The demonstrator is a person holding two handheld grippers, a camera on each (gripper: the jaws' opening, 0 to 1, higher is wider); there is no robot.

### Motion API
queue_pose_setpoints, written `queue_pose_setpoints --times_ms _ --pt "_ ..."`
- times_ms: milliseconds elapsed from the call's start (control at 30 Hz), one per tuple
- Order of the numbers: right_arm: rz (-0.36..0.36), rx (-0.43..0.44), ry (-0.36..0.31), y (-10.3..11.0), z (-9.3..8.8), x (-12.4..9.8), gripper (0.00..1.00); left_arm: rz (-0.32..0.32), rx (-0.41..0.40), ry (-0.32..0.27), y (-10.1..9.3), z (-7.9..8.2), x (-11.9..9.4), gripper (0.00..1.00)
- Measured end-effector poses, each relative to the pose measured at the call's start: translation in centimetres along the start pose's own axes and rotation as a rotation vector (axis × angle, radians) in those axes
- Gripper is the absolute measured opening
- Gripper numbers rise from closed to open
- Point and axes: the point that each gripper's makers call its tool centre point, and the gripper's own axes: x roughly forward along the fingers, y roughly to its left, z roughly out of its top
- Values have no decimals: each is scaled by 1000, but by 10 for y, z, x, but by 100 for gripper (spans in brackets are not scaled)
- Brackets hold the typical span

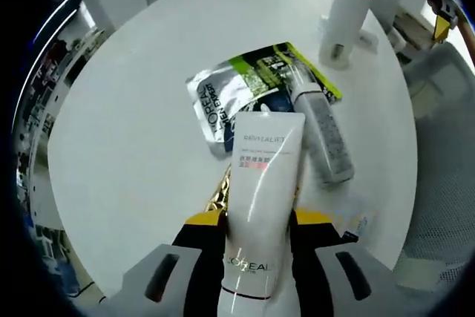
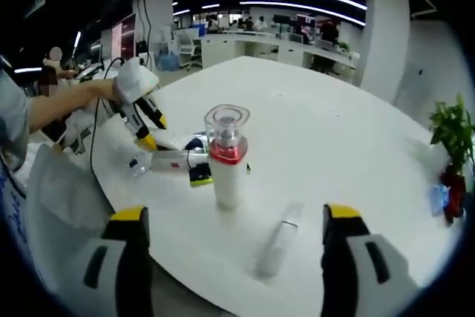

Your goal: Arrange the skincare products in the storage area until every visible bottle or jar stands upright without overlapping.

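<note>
Left gripper clamped, right gripper apparently open.

My left gripper is clamping a glossy white plastic tube, light glinting along it. Beyond it, a shiny foil sachet is crinkling with reflections beside a smooth grey bottle. The table is looking matt white. In my right gripper view, the white bottle is showing a clear glassy cap.

Both views overlook white table, opposite sides
</note>
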Motion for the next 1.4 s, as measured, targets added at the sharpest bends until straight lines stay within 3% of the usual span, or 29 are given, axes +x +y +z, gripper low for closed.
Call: queue_pose_setpoints --times_ms 400,1000,1400 --pt "9 -2 -2 4 -1 1 97 33 -29 -15 -1 -1 -10 29" --pt "28 -15 -24 13 5 1 96 89 -32 -126 -12 18 -48 28" --pt "31 -14 -45 17 10 -4 95 83 27 -249 -35 60 -80 28"
